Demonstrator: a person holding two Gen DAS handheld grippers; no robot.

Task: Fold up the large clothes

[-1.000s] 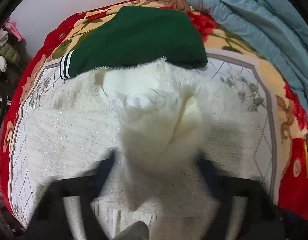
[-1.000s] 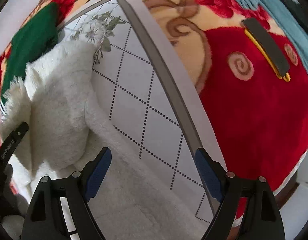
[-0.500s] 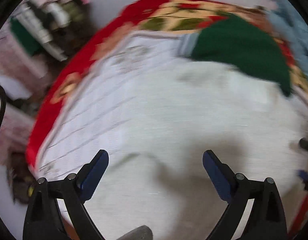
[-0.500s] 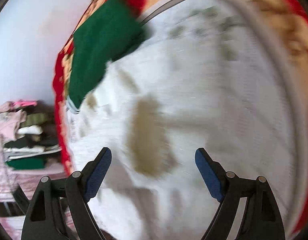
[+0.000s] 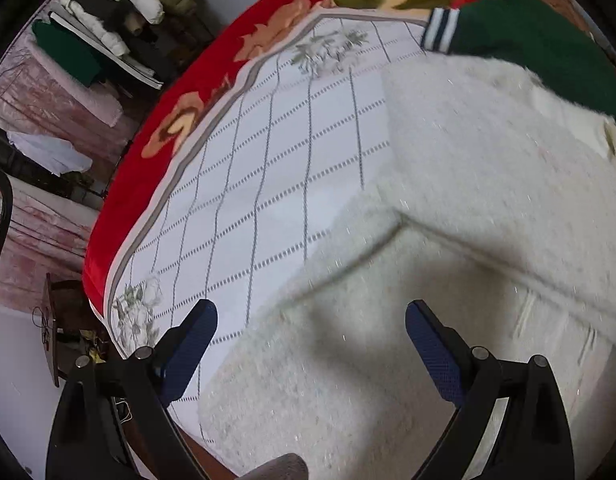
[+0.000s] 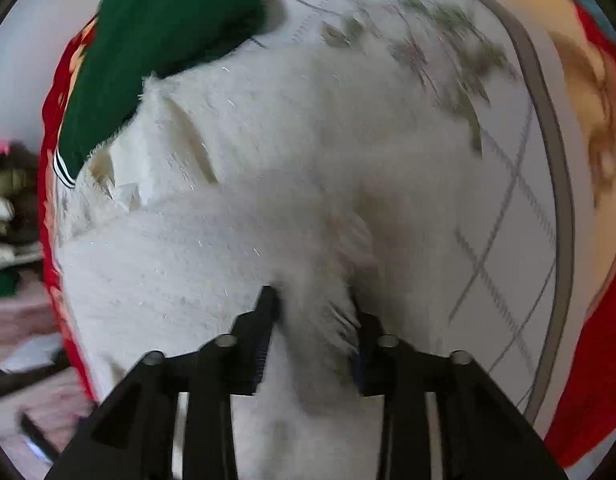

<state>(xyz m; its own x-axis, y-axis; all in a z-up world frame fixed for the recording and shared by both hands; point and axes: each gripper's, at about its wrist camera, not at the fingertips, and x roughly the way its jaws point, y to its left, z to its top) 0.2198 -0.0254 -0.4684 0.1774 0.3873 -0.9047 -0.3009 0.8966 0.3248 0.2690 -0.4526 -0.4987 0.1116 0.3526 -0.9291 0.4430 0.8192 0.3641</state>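
Observation:
A large fluffy white garment (image 5: 468,208) lies on the bed, with one part folded over itself. My left gripper (image 5: 310,344) is open and empty, just above the garment's near left part. My right gripper (image 6: 314,312) is shut on a bunch of the same white garment (image 6: 243,184), whose fabric is pinched between the jaws and lifted a little.
A green garment with a striped cuff (image 5: 540,36) lies beyond the white one, also in the right wrist view (image 6: 163,40). The bed cover (image 5: 267,168) is white with a dotted diamond pattern and a red floral border. Stacked clothes (image 5: 107,36) sit on a shelf at far left.
My left gripper let go of the white fabric, opened and swung left. My right gripper moved left over the garment and shut on a bunch of it.

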